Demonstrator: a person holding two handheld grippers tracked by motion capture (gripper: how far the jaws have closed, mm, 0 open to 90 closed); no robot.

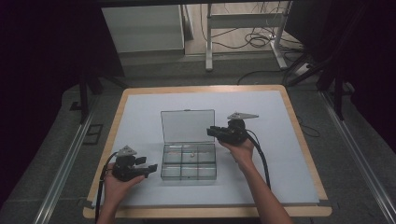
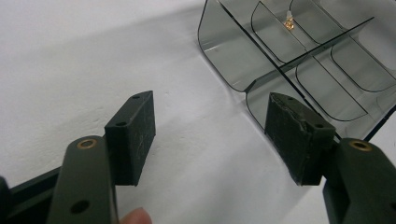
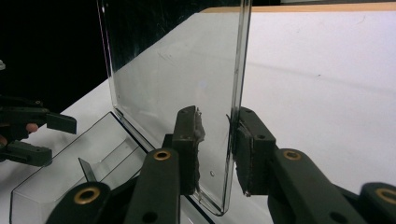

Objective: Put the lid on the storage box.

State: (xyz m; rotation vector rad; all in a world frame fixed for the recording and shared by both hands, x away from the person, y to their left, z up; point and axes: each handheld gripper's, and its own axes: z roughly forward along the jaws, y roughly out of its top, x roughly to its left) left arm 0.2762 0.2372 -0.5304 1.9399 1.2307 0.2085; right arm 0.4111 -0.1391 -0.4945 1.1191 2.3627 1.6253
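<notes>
From above, at mid-table [image 1: 140,112], the box [image 1: 188,167] lies with its long axis left to right, its lid [image 1: 187,125] upright at the far edge; the right gripper [image 1: 212,132] meets the lid's right edge. Beside the box's left end, the left gripper [image 2: 210,135] has its jaws wide apart on nothing, a small amber piece [image 2: 289,22] lying in a far compartment. Along the right gripper [image 3: 217,144], the jaws straddle the upright lid [image 3: 177,79] near its edge, a slight gap left at one side.

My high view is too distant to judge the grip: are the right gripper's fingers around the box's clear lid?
Observer: Yes. The right gripper has one finger on each side of the upright clear plastic lid's side edge; whether they pinch it, I cannot tell.
Operator: And the left?
Observer: The left gripper has its fingers wide apart, empty, above the white sheet beside the smoky clear compartment box's corner.
Operator: Anything inside?
Observer: One tiny golden piece in a far compartment.
</notes>
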